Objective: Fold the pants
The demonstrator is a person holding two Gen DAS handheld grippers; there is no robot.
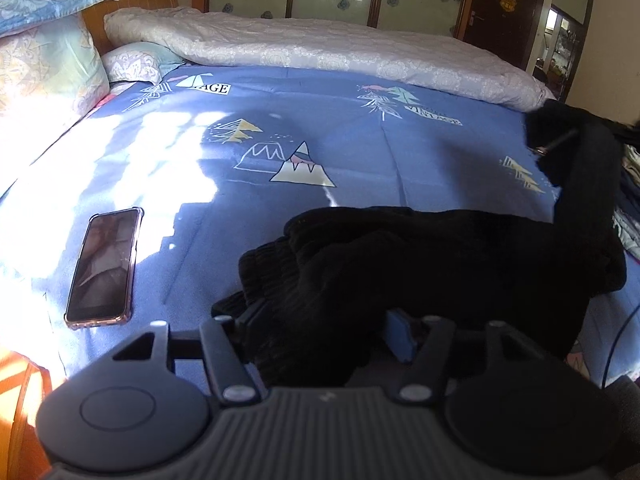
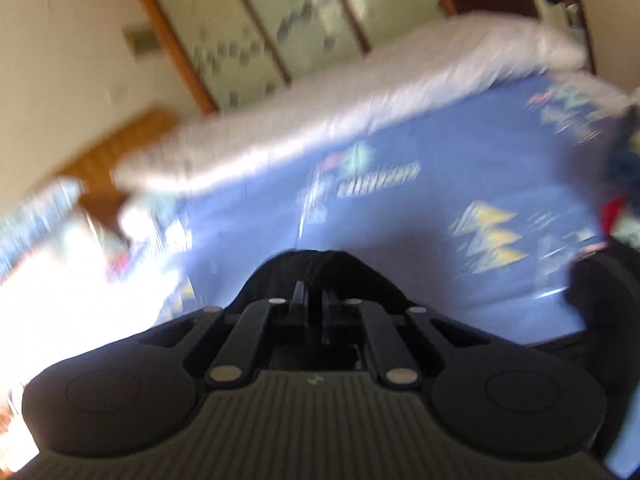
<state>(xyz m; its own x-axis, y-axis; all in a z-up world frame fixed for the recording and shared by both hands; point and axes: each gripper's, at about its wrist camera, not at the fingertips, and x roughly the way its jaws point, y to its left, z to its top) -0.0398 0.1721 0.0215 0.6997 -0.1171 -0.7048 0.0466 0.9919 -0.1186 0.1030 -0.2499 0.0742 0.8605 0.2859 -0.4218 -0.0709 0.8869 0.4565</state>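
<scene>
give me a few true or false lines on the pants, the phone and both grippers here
1. The black pants lie flat and neatly folded. False: they are bunched up, one part lifted off the blue bedsheet.
2. A phone lies on the sheet, left of the pants. True.
3. The left gripper is wide open with pants fabric between its fingers. True.
4. The right gripper is wide open and empty. False: its fingers are nearly together, pinching black fabric.
5. The phone rests on the pants. False: it lies apart.
</scene>
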